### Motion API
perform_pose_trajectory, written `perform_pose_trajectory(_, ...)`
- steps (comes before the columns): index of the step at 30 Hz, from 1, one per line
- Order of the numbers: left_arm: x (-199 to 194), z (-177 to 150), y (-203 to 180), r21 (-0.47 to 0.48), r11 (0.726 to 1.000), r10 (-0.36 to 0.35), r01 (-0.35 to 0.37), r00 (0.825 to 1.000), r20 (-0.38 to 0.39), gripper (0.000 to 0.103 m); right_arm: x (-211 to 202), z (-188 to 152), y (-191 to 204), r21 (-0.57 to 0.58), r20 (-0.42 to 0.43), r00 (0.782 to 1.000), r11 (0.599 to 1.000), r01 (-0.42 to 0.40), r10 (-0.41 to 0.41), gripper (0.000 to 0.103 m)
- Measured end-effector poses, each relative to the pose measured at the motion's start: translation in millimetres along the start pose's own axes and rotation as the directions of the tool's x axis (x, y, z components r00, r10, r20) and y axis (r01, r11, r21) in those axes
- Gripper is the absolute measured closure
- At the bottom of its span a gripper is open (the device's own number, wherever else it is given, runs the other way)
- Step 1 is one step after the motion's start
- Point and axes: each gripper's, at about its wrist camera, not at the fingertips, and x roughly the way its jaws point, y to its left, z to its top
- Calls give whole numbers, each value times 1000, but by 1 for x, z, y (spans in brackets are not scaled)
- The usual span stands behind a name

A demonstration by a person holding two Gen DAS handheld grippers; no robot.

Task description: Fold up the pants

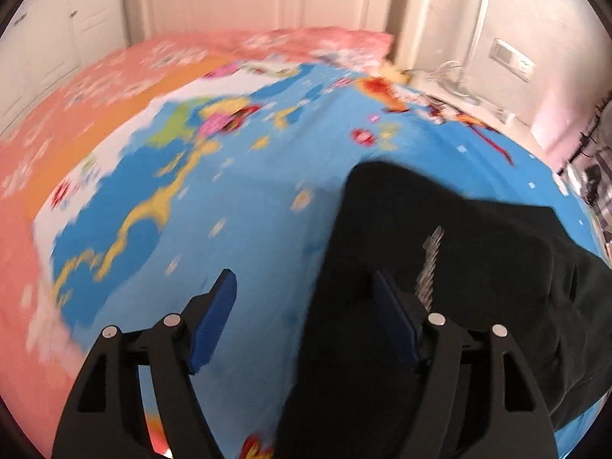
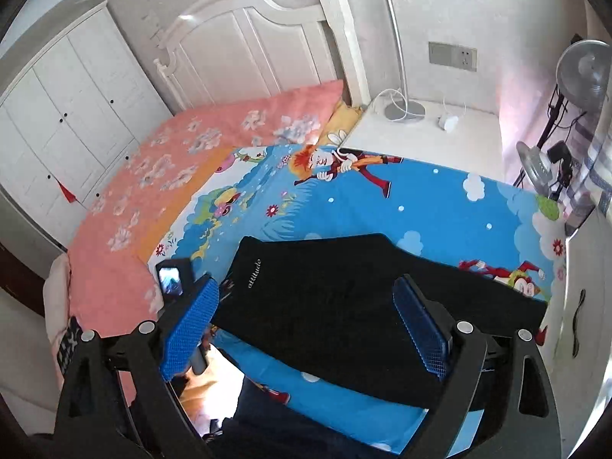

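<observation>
While the black pants (image 2: pixel 344 298) lie folded flat on the blue bedsheet (image 2: pixel 459 206) at 6 o'clock, both the left gripper (image 1: pixel 306 317) and right gripper (image 2: pixel 306 325) stand apart and empty, so the next fold requires re-gripping an edge.

Both handheld grippers stood wide open, gripping nothing.

The left black two-finger gripper with blue ribbed pads (image 1: pixel 304 306) pointed steeply downward, its jaws spread apart and its pads pressing on nothing; the view from it was blurred. The right black two-finger gripper with blue textured pads (image 2: pixel 306 329) also angled downward, jaws parted wide and empty. The left gripper's camera body (image 2: pixel 174 279) showed just beyond the right gripper's left finger (image 2: pixel 189 329).
</observation>
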Motion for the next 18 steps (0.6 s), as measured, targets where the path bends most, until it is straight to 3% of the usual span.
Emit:
perform_pose_trajectory(2,16,19,-11,38,999,-8,8,1000,-15,30,-2,2,6,-15,8,999,999,-31,32,14)
perform_pose_trajectory(7,45,54,-25,123,992,-14,24,996,-86,28,-8,15,2,50,44,999,999,16,-19,14)
perform_pose_trajectory(9,53,61,-26,155,988,2,12,996,-88,18,-7,20,3,50,44,999,998,24,-26,14)
perform_pose_trajectory(12,62,66,-19,131,991,-22,36,994,-103,15,-8,23,10,30,47,999,1000,1,-3,14)
perform_pose_trajectory(14,59,66,-23,136,991,-6,18,996,-91,16,-11,22,11,16,54,999,1000,3,-4,14)
perform_pose_trajectory(15,55,65,-27,140,990,-2,13,997,-83,23,-13,21,11,9,55,998,1000,9,-9,14)
perform_pose_trajectory(18,44,59,-52,166,984,-50,63,996,-78,29,-20,21,13,4,73,997,1000,21,-22,14)
